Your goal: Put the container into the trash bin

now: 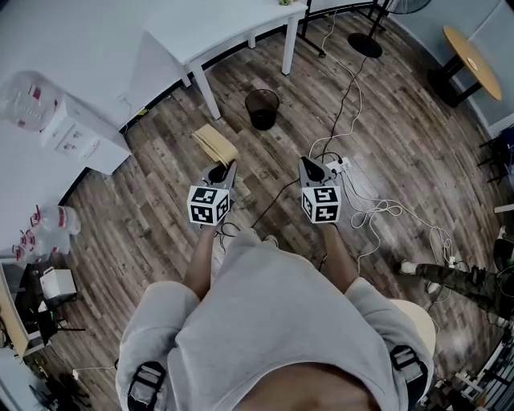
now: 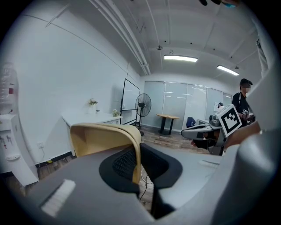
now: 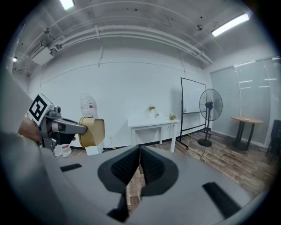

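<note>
Tan container (image 2: 101, 136) wall clamped between left gripper (image 2: 140, 154) fingers, right gripper (image 3: 139, 153) fingers together, empty.

Wood-plank floor (image 1: 144, 217), white walls (image 3: 131, 79). White table (image 1: 217, 24) against wall, round wooden table (image 1: 474, 60) far corner, pedestal fan (image 3: 213, 104) beside whiteboard (image 3: 189, 103). Glass partition (image 2: 175, 101) far end. Ceiling strip lights (image 2: 180, 58) on. Cables (image 1: 385, 210) loose on floor.

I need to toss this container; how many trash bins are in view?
1: a dark trash bin on the wood floor beside the white table's leg; others may be hidden.
</note>
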The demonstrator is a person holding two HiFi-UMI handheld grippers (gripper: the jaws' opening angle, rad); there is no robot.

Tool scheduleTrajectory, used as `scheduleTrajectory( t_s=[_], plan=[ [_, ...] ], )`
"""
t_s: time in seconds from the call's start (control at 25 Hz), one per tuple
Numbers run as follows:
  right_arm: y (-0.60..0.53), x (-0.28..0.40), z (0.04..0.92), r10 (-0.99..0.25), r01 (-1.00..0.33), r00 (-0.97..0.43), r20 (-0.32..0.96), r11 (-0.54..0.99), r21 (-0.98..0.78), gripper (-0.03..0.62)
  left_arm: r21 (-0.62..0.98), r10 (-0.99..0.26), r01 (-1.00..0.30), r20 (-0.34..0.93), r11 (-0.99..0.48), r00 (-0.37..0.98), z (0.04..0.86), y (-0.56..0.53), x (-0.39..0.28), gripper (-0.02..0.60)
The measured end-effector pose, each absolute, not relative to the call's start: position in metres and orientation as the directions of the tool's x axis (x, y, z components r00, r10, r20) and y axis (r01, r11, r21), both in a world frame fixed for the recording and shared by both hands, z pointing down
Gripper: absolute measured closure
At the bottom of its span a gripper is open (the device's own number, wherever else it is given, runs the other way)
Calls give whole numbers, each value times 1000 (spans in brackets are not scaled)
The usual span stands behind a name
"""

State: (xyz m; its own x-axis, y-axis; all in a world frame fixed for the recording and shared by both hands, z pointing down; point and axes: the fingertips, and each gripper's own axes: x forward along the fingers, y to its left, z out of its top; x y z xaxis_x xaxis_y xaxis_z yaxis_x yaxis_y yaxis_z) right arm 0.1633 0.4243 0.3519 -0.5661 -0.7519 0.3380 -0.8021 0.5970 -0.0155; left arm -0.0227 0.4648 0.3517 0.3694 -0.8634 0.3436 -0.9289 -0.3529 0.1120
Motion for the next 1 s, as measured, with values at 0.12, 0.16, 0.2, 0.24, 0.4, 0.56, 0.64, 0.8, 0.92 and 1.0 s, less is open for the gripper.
scheduleTrajectory(
  t_s=[0.12, 0.16, 0.2, 0.24, 0.4, 0.56, 0.64, 0.8, 0.92, 1.0],
  plan=[
    [417, 163, 357, -748, -802, -563, 351, 597, -15, 579, 114, -862, -929, 346, -353, 370, 353, 456, -24, 551],
    [414, 164, 359, -747, -802, -562, 356, 597, -13, 579, 116, -862, -929, 347, -353, 370, 354, 453, -24, 551],
    [411, 165, 361, -745, -803, -559, 362, 596, -12, 579, 117, -861, -928, 348, -353, 371, 355, 449, -23, 551],
    [407, 166, 364, -744, -803, -558, 368, 596, -12, 579, 118, -860, -928, 350, -353, 371, 357, 446, -23, 551],
    [389, 163, 369, -740, -802, -557, 376, 597, -14, 579, 118, -858, -929, 357, -351, 370, 361, 430, -27, 551],
    [372, 155, 374, -736, -800, -559, 383, 599, -17, 579, 121, -853, -928, 365, -353, 372, 366, 412, -33, 551],
    [361, 152, 375, -733, -800, -559, 387, 600, -16, 579, 125, -851, -926, 367, -355, 376, 368, 400, -36, 551],
    [339, 148, 382, -732, -801, -557, 392, 599, -19, 579, 130, -845, -921, 367, -367, 388, 373, 374, -37, 551],
    [317, 141, 385, -732, -803, -553, 398, 596, -20, 579, 139, -839, -917, 372, -373, 398, 378, 351, -41, 549],
    [301, 136, 387, -730, -805, -548, 409, 593, -19, 579, 147, -836, -916, 376, -373, 401, 381, 334, -47, 551]
  ],
)
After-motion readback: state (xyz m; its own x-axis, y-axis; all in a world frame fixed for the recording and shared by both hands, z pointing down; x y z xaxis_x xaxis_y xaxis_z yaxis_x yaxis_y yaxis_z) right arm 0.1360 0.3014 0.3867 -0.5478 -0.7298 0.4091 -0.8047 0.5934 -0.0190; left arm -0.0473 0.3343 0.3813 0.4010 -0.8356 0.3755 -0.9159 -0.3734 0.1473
